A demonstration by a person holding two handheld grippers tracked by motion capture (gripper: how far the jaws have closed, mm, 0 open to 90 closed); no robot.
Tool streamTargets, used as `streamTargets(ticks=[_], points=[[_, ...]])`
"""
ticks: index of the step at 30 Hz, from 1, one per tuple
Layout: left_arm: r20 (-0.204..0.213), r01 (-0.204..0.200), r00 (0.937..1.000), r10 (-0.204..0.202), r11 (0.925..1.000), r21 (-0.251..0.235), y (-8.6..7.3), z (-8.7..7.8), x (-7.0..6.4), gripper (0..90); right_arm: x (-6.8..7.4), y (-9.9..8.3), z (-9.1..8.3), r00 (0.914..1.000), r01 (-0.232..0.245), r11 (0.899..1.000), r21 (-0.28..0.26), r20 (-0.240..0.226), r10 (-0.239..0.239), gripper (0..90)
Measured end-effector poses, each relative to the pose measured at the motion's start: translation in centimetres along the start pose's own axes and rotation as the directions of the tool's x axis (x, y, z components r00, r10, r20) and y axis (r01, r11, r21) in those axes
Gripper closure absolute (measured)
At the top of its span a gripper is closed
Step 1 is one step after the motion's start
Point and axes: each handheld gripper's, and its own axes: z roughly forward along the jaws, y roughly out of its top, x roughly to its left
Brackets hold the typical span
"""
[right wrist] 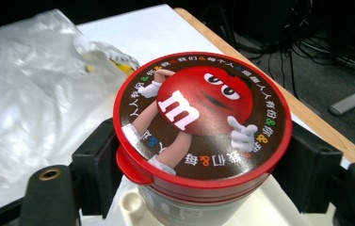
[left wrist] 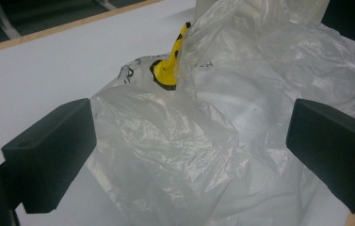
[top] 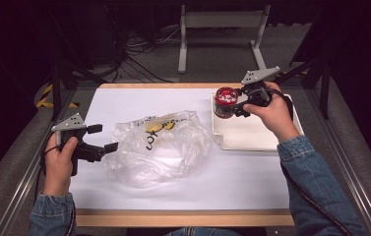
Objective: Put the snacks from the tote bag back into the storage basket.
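We've got the right gripper (top: 233,104) clamped on the candy tub (top: 226,102), upright over the white tray (top: 252,135). It's rigid, smooth plastic, probably slippery, so we'd grip below the lid. Left gripper (top: 103,138) hangs wide open beside the limp plastic bag (top: 156,146).

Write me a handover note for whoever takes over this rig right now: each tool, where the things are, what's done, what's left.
Right tool: shut on the red-lidded candy tub, jaws on both sides of it just under the lid. The tub is upright over the white tray at the table's far right corner; whether it rests on the tray or is lifted is unclear.
Left tool: open, holding nothing, jaws at the near-left edge of the clear plastic bag.
The bag lies crumpled mid-table, with yellow and black print showing.
Done: tub gripped.
Left, probably: left tool opens or holds the bag, tub goes in.
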Motion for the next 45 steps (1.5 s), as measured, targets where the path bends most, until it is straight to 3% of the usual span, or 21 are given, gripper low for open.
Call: streamTargets(ticks=[21, 45], points=[[0.0, -0.002, 1.0, 0.002, 1.0, -0.001, -0.2, -0.1, 0.1, 3.0, -3.2, -3.5, 2.3, 0.9991, -0.012, 1.0, 0.018, 0.04, 0.011, 25.0], [0.018, -0.012, 0.9998, 0.012, 0.9999, 0.001, -0.1, 0.1, 0.3, 2.9, -4.3, -7.2, 5.2, 0.9997, -0.023, 0.997, 0.071, -0.003, 0.023, 25.0]])
